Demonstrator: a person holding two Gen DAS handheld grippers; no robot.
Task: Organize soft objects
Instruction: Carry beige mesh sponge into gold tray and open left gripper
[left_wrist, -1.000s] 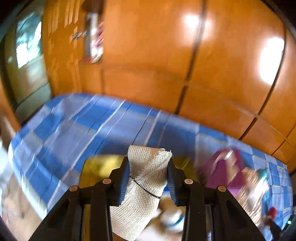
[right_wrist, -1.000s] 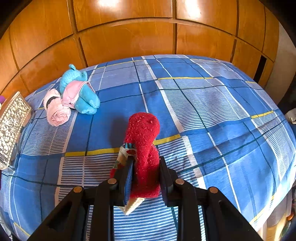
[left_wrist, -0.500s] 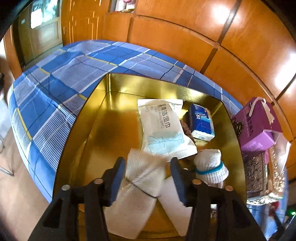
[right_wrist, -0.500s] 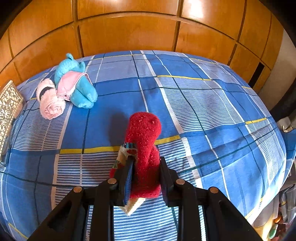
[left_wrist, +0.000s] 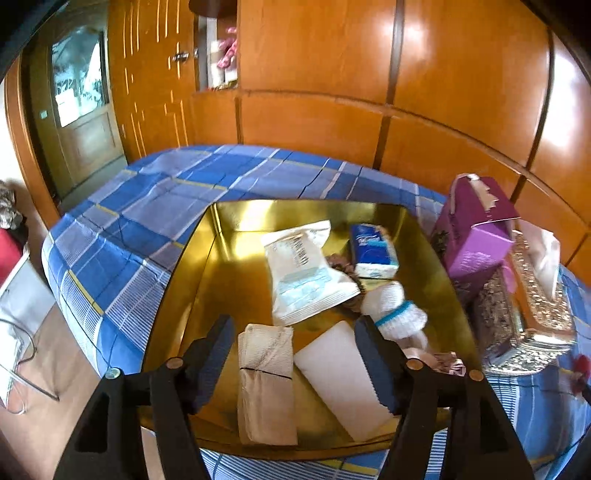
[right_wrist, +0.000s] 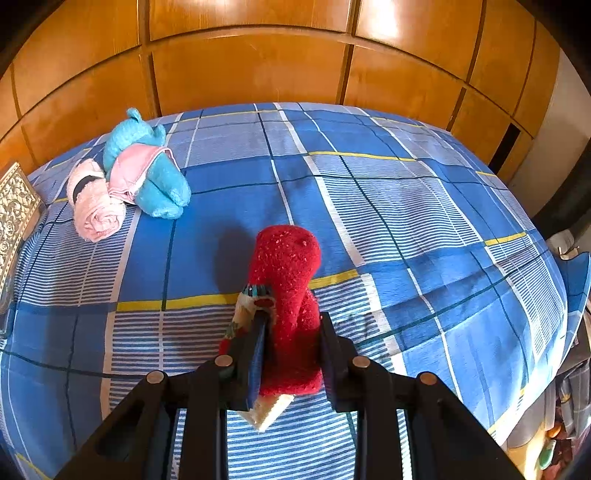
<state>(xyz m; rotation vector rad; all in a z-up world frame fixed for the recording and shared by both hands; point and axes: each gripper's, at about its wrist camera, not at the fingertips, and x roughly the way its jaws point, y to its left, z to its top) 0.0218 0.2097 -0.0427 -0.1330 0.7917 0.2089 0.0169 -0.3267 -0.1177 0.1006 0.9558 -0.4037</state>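
Left wrist view: the left tool (left_wrist: 295, 345) hangs over a shiny gold metal tray (left_wrist: 221, 280) on the blue plaid bedspread (left_wrist: 122, 221), its jaws just spread apart, and a beige mesh cloth roll (left_wrist: 264, 380) banded by a thin black tie lies loose on the tray floor between them. Right wrist view: the right tool (right_wrist: 290, 354) is clamped on a fuzzy red sock (right_wrist: 286, 295) above the bed.

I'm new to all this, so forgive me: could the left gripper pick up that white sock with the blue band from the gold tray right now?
Probably yes. The left gripper is open and empty above the gold tray, and the banded sock lies uncovered just past its right finger.
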